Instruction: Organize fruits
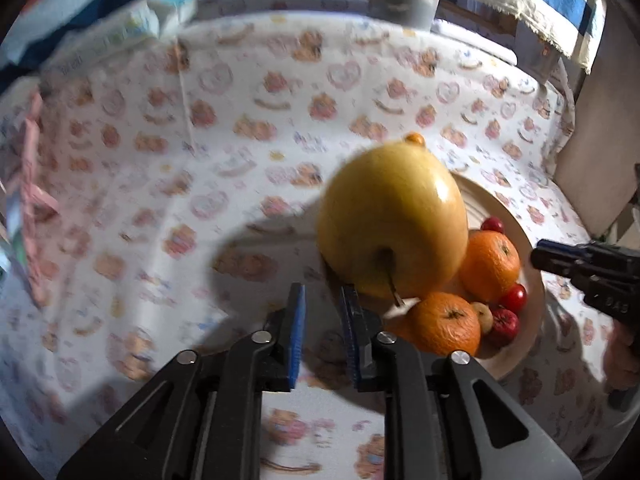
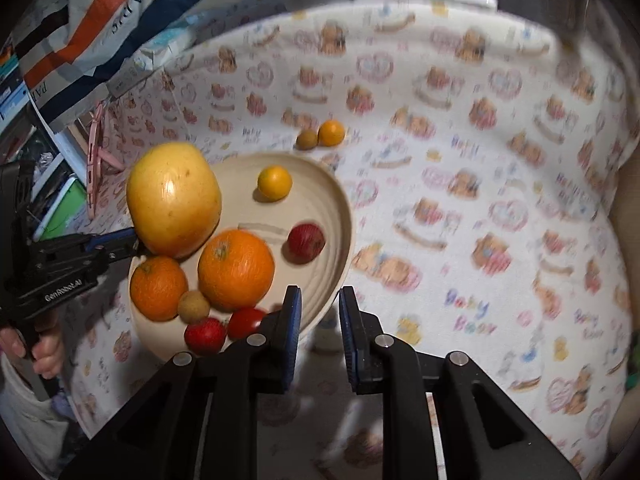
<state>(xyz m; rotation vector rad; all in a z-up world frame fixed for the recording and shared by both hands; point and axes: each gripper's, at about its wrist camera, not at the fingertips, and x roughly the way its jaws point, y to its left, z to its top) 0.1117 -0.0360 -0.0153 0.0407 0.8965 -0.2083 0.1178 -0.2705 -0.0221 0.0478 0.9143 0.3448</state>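
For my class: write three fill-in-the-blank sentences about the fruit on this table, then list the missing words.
1. The largest fruit, the apple, is ___ in colour.
2. The plate holds ___ large oranges.
3. Two small fruits lie off the plate, on the patterned ___.
Missing words: yellow; two; cloth.

Bear-print cloth (image 2: 460,208), beige plate (image 2: 340,216), two small fruits (image 2: 322,135) beside it
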